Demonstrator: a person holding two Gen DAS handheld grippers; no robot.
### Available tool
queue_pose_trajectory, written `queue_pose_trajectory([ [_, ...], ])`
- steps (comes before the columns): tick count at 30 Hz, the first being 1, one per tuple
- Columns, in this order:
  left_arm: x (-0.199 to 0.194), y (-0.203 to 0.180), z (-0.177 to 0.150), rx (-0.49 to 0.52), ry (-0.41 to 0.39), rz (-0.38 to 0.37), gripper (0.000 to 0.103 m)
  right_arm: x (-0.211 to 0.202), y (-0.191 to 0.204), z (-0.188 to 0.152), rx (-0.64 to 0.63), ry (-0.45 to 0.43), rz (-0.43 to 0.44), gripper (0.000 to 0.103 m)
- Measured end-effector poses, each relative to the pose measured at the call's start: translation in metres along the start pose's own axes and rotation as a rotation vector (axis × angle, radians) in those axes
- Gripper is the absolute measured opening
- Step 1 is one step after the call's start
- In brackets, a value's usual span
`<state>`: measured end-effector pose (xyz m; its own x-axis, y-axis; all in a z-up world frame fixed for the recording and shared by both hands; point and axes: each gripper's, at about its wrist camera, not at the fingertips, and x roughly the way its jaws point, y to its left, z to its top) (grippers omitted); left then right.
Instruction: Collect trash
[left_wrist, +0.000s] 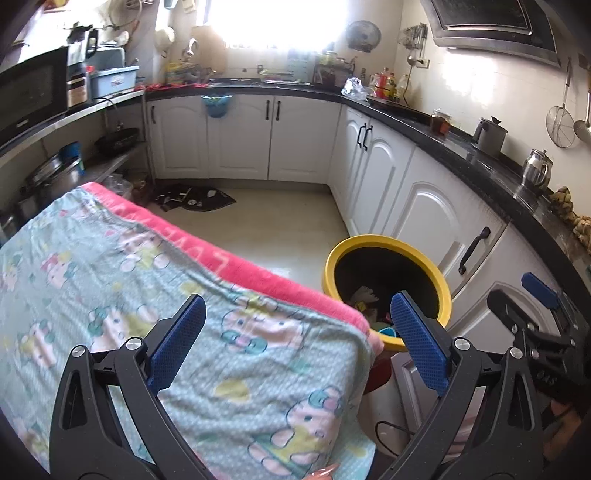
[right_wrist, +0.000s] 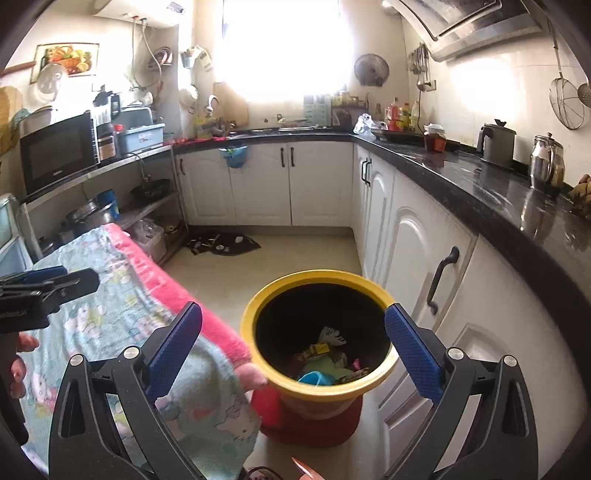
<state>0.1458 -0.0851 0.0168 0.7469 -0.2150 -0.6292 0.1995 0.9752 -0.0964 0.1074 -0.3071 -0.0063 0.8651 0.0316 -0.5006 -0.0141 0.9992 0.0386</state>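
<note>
Your left gripper (left_wrist: 295, 343), black-armed with blue textured pads, stands wide with nothing between the pads, above the cartoon-printed mint fleece blanket with a pink border (left_wrist: 155, 295) draped over the raised surface. Your right gripper (right_wrist: 293, 347) also stands wide and empty, hovering over the trash bin. Around you runs an L-shaped kitchen: white panelled cabinets (right_wrist: 321, 184) under a black stone countertop (right_wrist: 491, 188), pale tiled floor (left_wrist: 273, 221), bright window at the far wall. Just beside the blanket's corner sits the round yellow-rimmed plastic bin with a black interior (right_wrist: 258, 306), resting on a red base (right_wrist: 325, 424). Inside it lies collected trash: crumpled wrappers (right_wrist: 325, 345) and a light blue piece (right_wrist: 314, 378). On the floor near the far cabinets lies a dark mat (right_wrist: 225, 242).
</note>
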Motion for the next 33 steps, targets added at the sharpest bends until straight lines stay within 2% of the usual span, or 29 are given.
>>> queue_pose_trajectory([
  [4,-0.014,0.004,-0.015,-0.015,-0.031,0.026,0.092,-0.02,0.018,-0.02,-0.04,-0.039,0.012,0.097],
  [10,-0.036,0.002,-0.042,-0.018,-0.072,0.035,0.092,-0.048,0.03,-0.039,-0.03,-0.105,0.032,0.097],
  [17,-0.056,-0.004,-0.069,0.013,-0.154,0.062,0.092,-0.083,0.027,-0.056,-0.028,-0.222,-0.025,0.097],
  [23,-0.072,-0.012,-0.08,0.023,-0.219,0.06,0.092,-0.106,0.021,-0.066,0.002,-0.309,-0.058,0.097],
  [33,-0.093,-0.022,-0.086,0.039,-0.324,0.058,0.092,-0.129,0.028,-0.078,-0.01,-0.416,-0.053,0.097],
])
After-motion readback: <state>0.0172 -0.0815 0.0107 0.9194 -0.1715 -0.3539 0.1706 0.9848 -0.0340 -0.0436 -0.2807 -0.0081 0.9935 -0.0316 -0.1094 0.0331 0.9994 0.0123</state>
